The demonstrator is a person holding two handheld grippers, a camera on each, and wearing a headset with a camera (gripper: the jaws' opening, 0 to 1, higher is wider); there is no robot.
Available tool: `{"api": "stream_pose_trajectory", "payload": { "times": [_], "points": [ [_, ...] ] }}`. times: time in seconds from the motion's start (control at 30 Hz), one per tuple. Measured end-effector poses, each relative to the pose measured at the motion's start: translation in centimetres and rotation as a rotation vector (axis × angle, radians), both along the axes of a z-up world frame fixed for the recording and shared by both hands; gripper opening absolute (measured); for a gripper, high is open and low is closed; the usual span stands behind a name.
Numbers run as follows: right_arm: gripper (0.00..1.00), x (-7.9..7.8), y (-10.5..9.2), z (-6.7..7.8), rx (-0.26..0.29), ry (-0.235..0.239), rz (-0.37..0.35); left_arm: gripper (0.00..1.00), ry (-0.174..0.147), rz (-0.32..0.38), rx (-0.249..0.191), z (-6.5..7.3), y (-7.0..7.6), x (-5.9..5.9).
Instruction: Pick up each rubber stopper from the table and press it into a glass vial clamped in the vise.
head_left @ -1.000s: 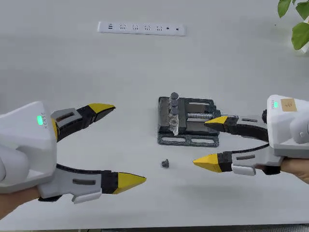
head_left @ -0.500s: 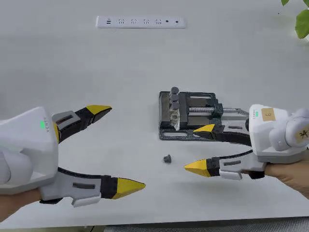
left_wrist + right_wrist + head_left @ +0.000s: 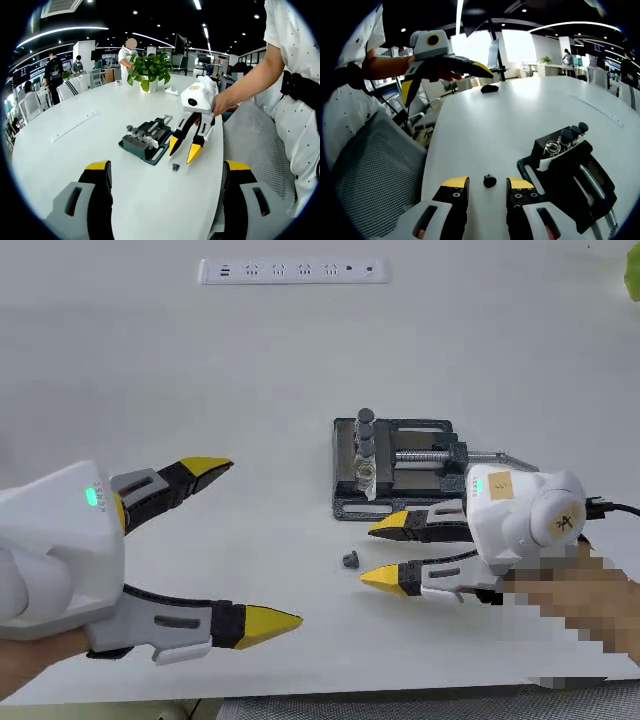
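One small dark rubber stopper (image 3: 348,560) is left loose on the white table (image 3: 250,370), near the dark metal vise (image 3: 425,430), where three glass vials (image 3: 366,418) appear capped and one clear vial (image 3: 368,478) open. The right gripper (image 3: 368,554) is poised just beside the stopper, narrowly parted and empty. The left gripper (image 3: 265,540) is held wide open, empty, well apart.

We see one small dark rubber stopper (image 3: 349,560) lying loose near the dark vise (image 3: 420,468), which clamps a row of upright glass vials (image 3: 368,472); most are stoppered, the nearest open.
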State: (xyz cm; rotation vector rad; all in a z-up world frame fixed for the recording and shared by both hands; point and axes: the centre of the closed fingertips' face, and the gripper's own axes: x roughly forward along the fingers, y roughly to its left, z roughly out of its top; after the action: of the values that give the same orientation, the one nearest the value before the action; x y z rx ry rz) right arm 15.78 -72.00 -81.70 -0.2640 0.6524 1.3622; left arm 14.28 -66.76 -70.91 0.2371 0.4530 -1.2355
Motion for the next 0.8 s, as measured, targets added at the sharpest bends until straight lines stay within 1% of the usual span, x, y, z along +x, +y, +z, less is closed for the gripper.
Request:
{"api": "stream_pose_trajectory", "payload": {
  "times": [0.17, 0.37, 0.8],
  "points": [
    [0.2, 0.2, 0.1, -0.9, -0.027, -0.015, 0.029, 0.92, 0.003, 0.003, 0.001, 0.2, -0.4, 0.0],
    [0.16, 0.2, 0.1, -1.0, -0.032, -0.015, 0.052, 0.92, 0.006, 0.005, 0.0, 0.3, -0.6, 0.1],
    [0.12, 0.1, 0.5, -1.5, -0.038, -0.02, 0.081, 0.91, 0.01, 0.007, -0.007, 0.5, -0.6, 0.2]
  ]
}}
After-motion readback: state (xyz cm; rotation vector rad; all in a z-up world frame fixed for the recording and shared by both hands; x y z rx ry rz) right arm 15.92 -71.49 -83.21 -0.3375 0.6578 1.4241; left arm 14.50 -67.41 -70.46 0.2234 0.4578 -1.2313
